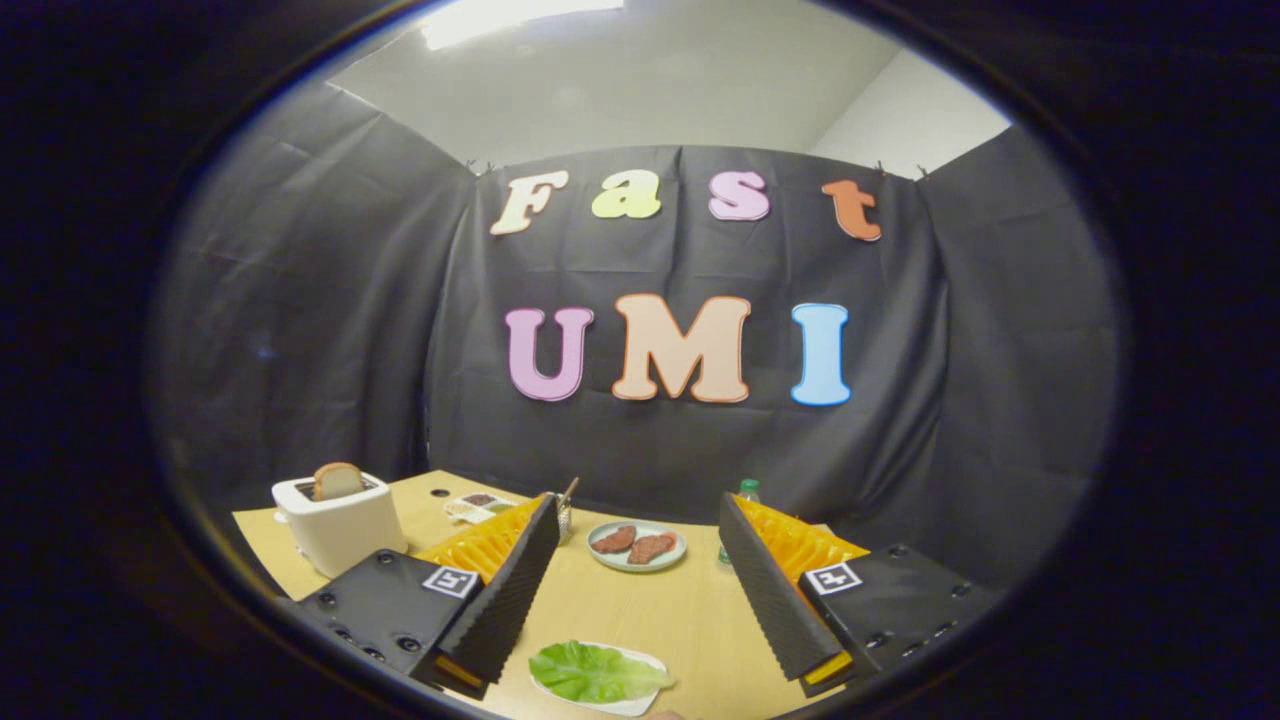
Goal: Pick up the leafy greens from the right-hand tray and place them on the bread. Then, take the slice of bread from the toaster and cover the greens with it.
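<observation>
My gripper (638, 510) is open and held above the wooden table (640, 605), its fingers wide apart and touching nothing. A green lettuce leaf (595, 670) lies below, between the bases of the fingers, on a flat white piece (628, 705); I cannot tell whether that is a tray or bread. To the left, beyond the left finger (505, 590), stands a white toaster (340, 528) with a slice of bread (337, 481) sticking up from its slot.
A pale plate (637, 560) with two reddish-brown meat slices sits ahead of the fingers, mid-table. A small tray with bits of food (478, 506) lies behind the left fingertip. A green-capped bottle (746, 492) stands behind the right fingertip. Black cloth walls close the table's far side.
</observation>
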